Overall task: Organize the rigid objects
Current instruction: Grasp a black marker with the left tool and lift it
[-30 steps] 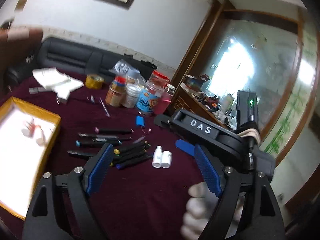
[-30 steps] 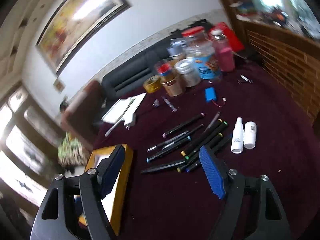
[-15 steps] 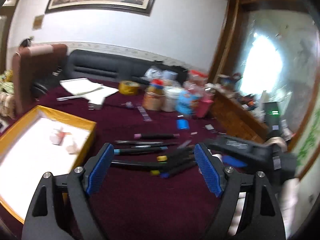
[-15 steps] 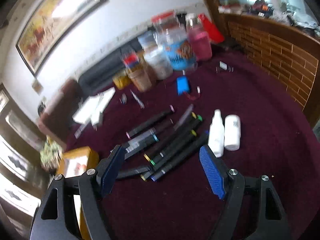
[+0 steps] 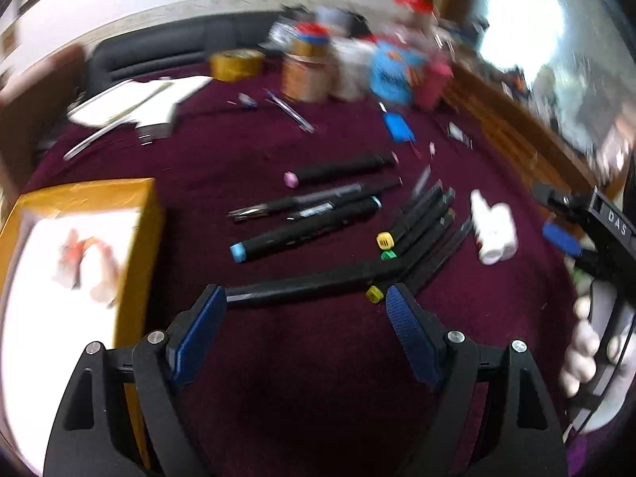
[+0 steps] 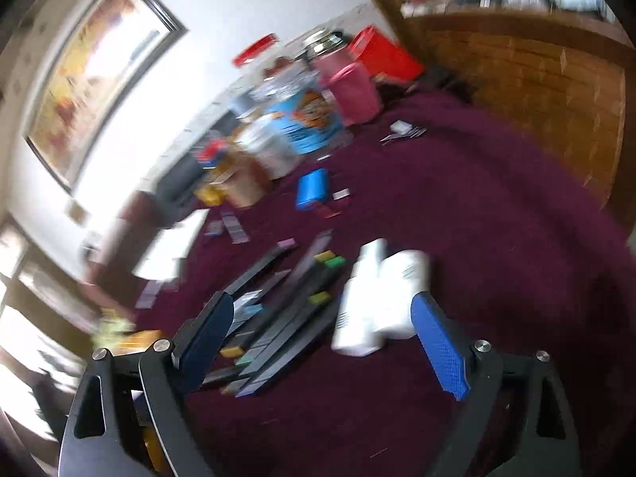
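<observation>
Several black markers (image 5: 318, 214) with coloured caps lie in a loose heap on the dark red cloth; they also show in the right wrist view (image 6: 278, 310). Two small white bottles (image 5: 493, 230) lie beside them, close ahead of my right gripper (image 6: 318, 330) in the right wrist view (image 6: 377, 298). My left gripper (image 5: 306, 310) is open and empty, low over the cloth, just short of the nearest marker (image 5: 310, 282). My right gripper is open and empty; it shows at the right edge of the left wrist view (image 5: 564, 218). Both views are blurred.
A yellow-rimmed box (image 5: 139, 214) with a white inside stands at the left. Jars and tins (image 5: 342, 63) stand at the back, with a blue block (image 5: 397, 127), white papers (image 5: 135, 99) and a tape roll (image 5: 236, 63). A wooden wall (image 6: 536, 75) bounds the right.
Both grippers have dropped and moved in toward the markers. The right gripper has closed in on the white bottles. Both stay open.
</observation>
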Tool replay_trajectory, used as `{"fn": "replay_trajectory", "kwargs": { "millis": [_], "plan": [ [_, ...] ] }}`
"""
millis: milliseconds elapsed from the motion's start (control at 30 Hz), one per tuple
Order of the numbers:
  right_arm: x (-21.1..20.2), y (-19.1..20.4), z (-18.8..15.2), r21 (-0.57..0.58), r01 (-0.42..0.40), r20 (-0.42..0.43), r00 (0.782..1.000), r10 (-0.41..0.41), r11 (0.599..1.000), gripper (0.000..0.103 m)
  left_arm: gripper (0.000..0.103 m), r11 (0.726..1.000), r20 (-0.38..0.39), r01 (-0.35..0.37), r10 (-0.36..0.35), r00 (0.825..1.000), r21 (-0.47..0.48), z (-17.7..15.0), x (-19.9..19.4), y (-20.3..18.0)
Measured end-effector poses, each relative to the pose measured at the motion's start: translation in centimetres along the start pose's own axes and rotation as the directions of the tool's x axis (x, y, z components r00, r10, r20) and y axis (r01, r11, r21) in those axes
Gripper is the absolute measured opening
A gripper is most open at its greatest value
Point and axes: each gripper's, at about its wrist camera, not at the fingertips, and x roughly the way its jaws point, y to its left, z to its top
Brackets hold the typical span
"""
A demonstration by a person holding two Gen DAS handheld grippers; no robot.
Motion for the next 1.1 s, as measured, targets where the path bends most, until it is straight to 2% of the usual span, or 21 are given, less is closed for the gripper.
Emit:
{"fn": "replay_trajectory", "kwargs": {
  "millis": [33, 100, 167, 200, 300, 367, 400, 433, 467, 500, 533, 567, 600, 733, 800, 833, 867, 933, 1033, 1100],
  "plan": [
    [0.6, -0.3, -0.2, -0.008, 0.020, 0.006, 1.000, -0.020, 1.000, 0.088, 0.083, 0.998, -0.024, -0.010, 0.011, 1.000, 0.058, 0.3, 1.2, -0.8],
    [1.6, -1.2, -0.4, 0.019, 0.005, 0.002, 1.000, -0.005, 1.000, 0.087, 0.083, 0.986, -0.041, -0.042, 0.049, 0.998, 0.163, 0.7, 2.7, -1.9],
    [2.5, -2.1, -0.7, 0.055, -0.017, -0.010, 1.000, 0.017, 0.998, 0.087, 0.083, 0.951, -0.037, -0.096, 0.111, 0.993, 0.293, 0.8, 3.8, -3.2],
    [2.9, -2.6, -0.8, 0.062, -0.021, -0.016, 1.000, 0.022, 0.998, 0.087, 0.083, 0.920, -0.018, -0.116, 0.132, 0.991, 0.376, 0.7, 4.2, -3.9],
    [4.0, -3.2, -0.9, 0.068, -0.016, -0.037, 0.999, 0.019, 0.998, 0.087, 0.083, 0.848, 0.004, -0.122, 0.140, 0.990, 0.517, 0.6, 5.0, -5.0],
    [4.4, -3.3, -0.9, 0.072, -0.028, -0.046, 0.998, 0.031, 0.997, 0.087, 0.082, 0.832, -0.017, -0.105, 0.136, 0.991, 0.544, 0.9, 5.6, -5.1],
    [4.5, -3.3, -0.9, 0.068, -0.024, -0.044, 0.999, 0.027, 0.997, 0.087, 0.081, 0.832, -0.021, -0.103, 0.137, 0.990, 0.545, 1.1, 5.9, -5.0],
    [4.5, -3.2, -0.9, 0.060, -0.016, -0.040, 0.999, 0.019, 0.998, 0.087, 0.074, 0.837, -0.063, -0.076, 0.131, 0.989, 0.542, 1.0, 6.4, -4.9],
    [4.4, -3.3, -1.0, 0.056, -0.013, -0.036, 0.999, 0.015, 0.998, 0.087, 0.060, 0.842, -0.094, -0.051, 0.120, 0.988, 0.537, 1.0, 6.8, -4.8],
    [4.2, -3.3, -1.0, 0.053, -0.008, -0.031, 0.999, 0.009, 0.999, 0.087, 0.051, 0.855, -0.101, -0.015, 0.079, 0.992, 0.519, 0.8, 6.6, -4.5],
    [4.1, -3.4, -1.0, 0.053, -0.002, -0.027, 1.000, 0.003, 0.999, 0.087, 0.035, 0.865, -0.133, 0.034, 0.039, 0.990, 0.501, 0.7, 6.5, -4.3],
    [4.1, -3.5, -1.1, 0.054, 0.000, -0.026, 1.000, 0.001, 0.999, 0.087, 0.027, 0.875, -0.161, 0.079, -0.002, 0.987, 0.478, 0.8, 6.4, -4.1],
    [4.1, -3.6, -1.0, 0.058, 0.000, -0.025, 1.000, 0.001, 0.998, 0.087, 0.025, 0.882, -0.181, 0.099, -0.016, 0.983, 0.461, 0.7, 6.3, -4.1],
    [3.9, -3.7, -1.1, 0.059, 0.004, -0.026, 1.000, -0.003, 0.998, 0.087, 0.025, 0.886, -0.188, 0.092, -0.006, 0.982, 0.454, -0.2, 5.4, -4.5],
    [3.9, -3.7, -1.1, 0.055, 0.006, -0.025, 1.000, -0.005, 0.998, 0.087, 0.029, 0.890, -0.181, 0.087, -0.005, 0.983, 0.447, -0.2, 5.3, -4.4],
    [3.9, -3.7, -1.1, 0.052, 0.009, -0.025, 1.000, -0.008, 0.999, 0.087, 0.039, 0.894, -0.177, 0.085, -0.006, 0.984, 0.441, -0.3, 5.3, -4.3],
    [4.0, -3.7, -1.1, 0.050, 0.014, -0.026, 1.000, -0.013, 0.999, 0.087, 0.054, 0.897, -0.174, 0.079, -0.002, 0.985, 0.435, -0.3, 5.4, -4.1],
    [4.1, -3.7, -1.2, 0.044, 0.020, -0.031, 0.999, -0.019, 0.999, 0.087, 0.067, 0.907, -0.151, 0.034, 0.033, 0.988, 0.420, -0.1, 5.7, -3.5],
    [4.5, -3.8, -1.1, 0.040, 0.024, -0.043, 0.999, -0.022, 0.999, 0.087, 0.067, 0.926, -0.159, 0.051, 0.009, 0.987, 0.374, 0.2, 6.1, -2.4],
    [4.7, -3.8, -1.2, 0.035, 0.027, -0.054, 0.998, -0.025, 0.999, 0.087, 0.060, 0.944, -0.177, 0.081, -0.024, 0.984, 0.321, 0.4, 6.4, -1.7]
  ]
}}
